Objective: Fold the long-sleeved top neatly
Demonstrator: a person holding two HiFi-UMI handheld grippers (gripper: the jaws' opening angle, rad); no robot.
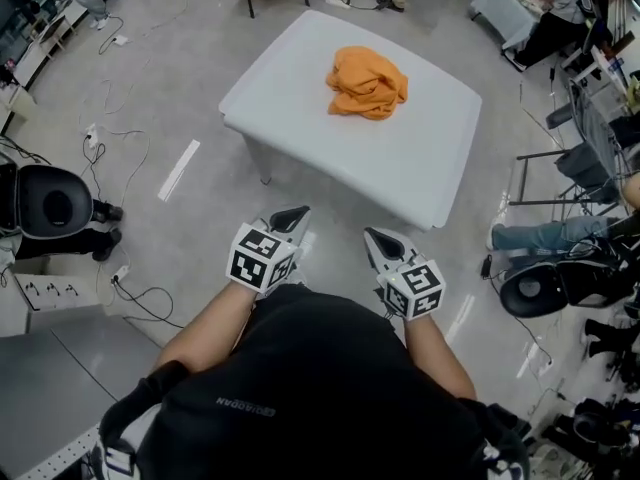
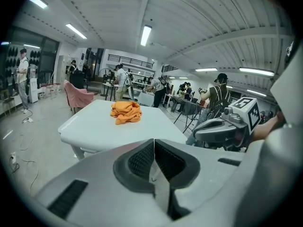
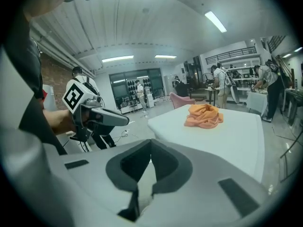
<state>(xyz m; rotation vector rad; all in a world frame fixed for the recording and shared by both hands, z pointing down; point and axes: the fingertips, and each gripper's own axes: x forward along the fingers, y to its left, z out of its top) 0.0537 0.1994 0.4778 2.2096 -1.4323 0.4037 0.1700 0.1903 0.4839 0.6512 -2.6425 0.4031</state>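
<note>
Long-sleeved top point(image 1: 367, 82): orange, soft-looking cloth, crumpled into a rounded heap of folds. It lies on the bench toward its far side, well apart from both grippers.
Bench point(image 1: 400, 158): white, with a smooth matt top, squarish with rounded corners, on pale legs (one leg shows under the left corner).
Left gripper point(image 1: 291, 215): grey hard shell tapering to a point, with dark ribbed pads inside. Its jaws are clenched pad to pad, and it is held over the floor short of the bench's near edge.
Right gripper point(image 1: 380, 238): same grey shell and dark pads. Its jaws are likewise clenched together, and it sits beside the left one, also short of the bench.
Marker cubes point(image 1: 262, 259): white cubes with black square patterns, one on each gripper.
Floor point(image 1: 190, 98): grey and slightly glossy, with thin cables trailing (mostly at the left) and a strip of white tape.
Pink chair point(image 2: 78, 96): upholstered, standing beyond the bench's far side.
</note>
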